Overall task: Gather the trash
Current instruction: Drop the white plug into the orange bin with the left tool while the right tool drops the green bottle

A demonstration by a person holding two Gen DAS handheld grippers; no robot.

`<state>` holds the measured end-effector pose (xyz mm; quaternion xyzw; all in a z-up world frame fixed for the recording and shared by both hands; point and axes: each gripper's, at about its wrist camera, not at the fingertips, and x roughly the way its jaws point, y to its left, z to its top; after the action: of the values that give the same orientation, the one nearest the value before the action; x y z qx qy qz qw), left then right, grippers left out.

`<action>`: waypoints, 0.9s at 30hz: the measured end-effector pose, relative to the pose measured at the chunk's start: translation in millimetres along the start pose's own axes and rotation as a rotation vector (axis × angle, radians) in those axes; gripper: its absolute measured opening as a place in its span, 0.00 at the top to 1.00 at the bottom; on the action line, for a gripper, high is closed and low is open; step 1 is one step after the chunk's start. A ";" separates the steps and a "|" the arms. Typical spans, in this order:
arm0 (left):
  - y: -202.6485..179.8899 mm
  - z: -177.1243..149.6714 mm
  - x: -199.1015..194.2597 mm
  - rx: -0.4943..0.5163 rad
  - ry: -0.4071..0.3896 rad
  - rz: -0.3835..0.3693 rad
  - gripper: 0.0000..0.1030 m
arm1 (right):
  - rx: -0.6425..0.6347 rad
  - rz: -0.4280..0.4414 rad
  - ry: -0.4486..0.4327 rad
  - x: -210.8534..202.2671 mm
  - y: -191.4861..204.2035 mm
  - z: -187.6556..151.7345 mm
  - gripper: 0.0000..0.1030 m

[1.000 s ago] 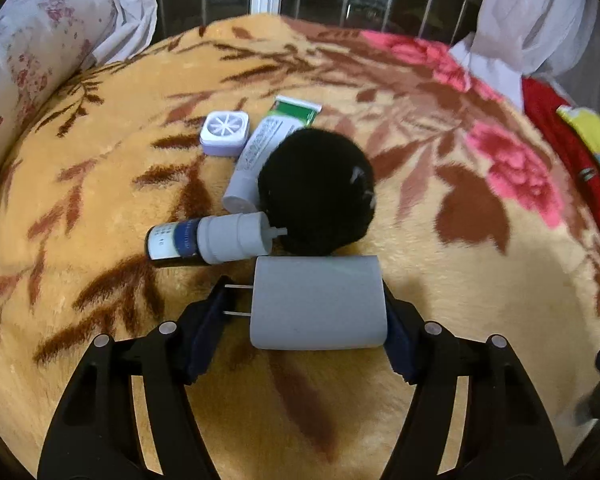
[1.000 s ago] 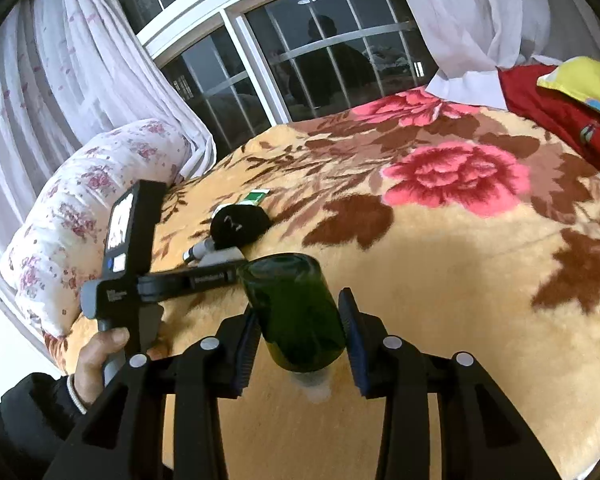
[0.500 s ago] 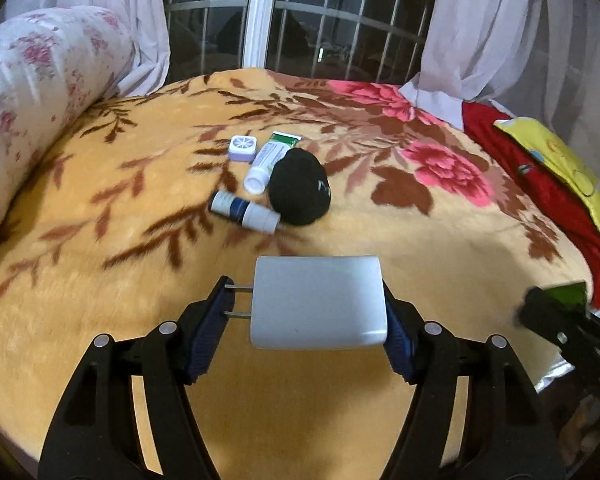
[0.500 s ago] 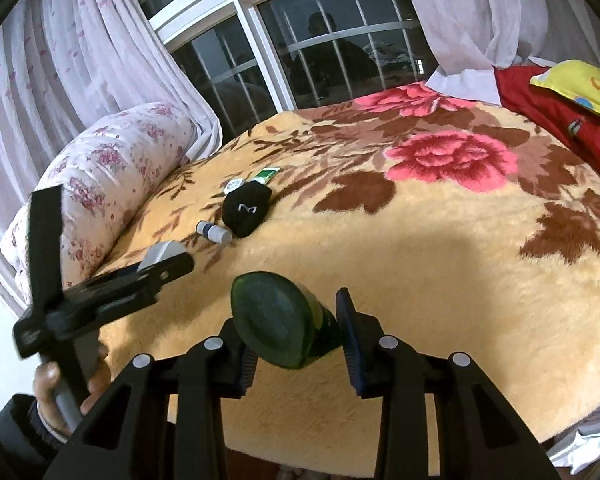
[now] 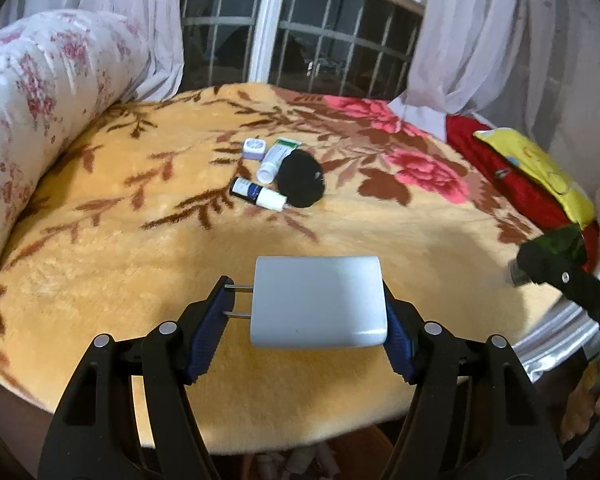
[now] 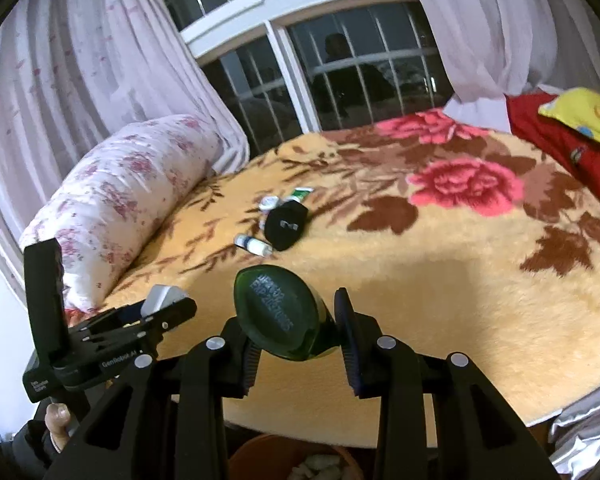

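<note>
My left gripper is shut on a white plug-in charger, its two prongs pointing left, held above the bed's near edge. My right gripper is shut on a dark green bottle, base toward the camera. It also shows at the right in the left wrist view. On the blanket farther back lie a small blue bottle with a white cap, a white tube, a lavender round case and a black fuzzy item.
The bed has an orange floral blanket. A floral bolster lies at left, a red and yellow cushion at right. A window with curtains is behind. A brown bin with pale scraps stands below the bed edge.
Both grippers have drawn back from the bed with their loads. The items on the blanket now look farther away. The bin has come into the right wrist view.
</note>
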<state>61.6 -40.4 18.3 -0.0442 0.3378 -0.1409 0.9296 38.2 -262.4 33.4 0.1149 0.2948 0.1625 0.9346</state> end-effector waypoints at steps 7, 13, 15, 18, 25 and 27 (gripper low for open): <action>-15.0 -37.2 -49.3 0.108 -0.024 -0.002 0.36 | -0.062 0.039 0.025 -37.2 23.2 -30.5 0.67; -19.0 -81.2 -59.4 0.152 0.042 -0.010 0.36 | -0.098 0.056 0.162 -35.4 33.4 -85.5 0.67; -19.9 -99.2 -55.4 0.161 0.087 -0.015 0.36 | -0.090 0.057 0.224 -27.1 31.1 -107.1 0.67; -21.0 -124.3 -44.7 0.178 0.156 -0.015 0.36 | -0.063 0.050 0.295 -14.5 24.0 -131.5 0.67; -14.3 -158.0 -16.8 0.155 0.297 -0.029 0.36 | -0.010 0.044 0.401 10.6 11.3 -163.6 0.67; -12.4 -159.4 -14.2 0.150 0.305 -0.026 0.36 | -0.008 0.043 0.418 15.3 11.1 -168.1 0.67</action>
<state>-53.8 -46.1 -93.1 0.0428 0.4629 -0.1830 0.8663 -51.5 -226.5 -105.4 0.0814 0.4790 0.2037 0.8500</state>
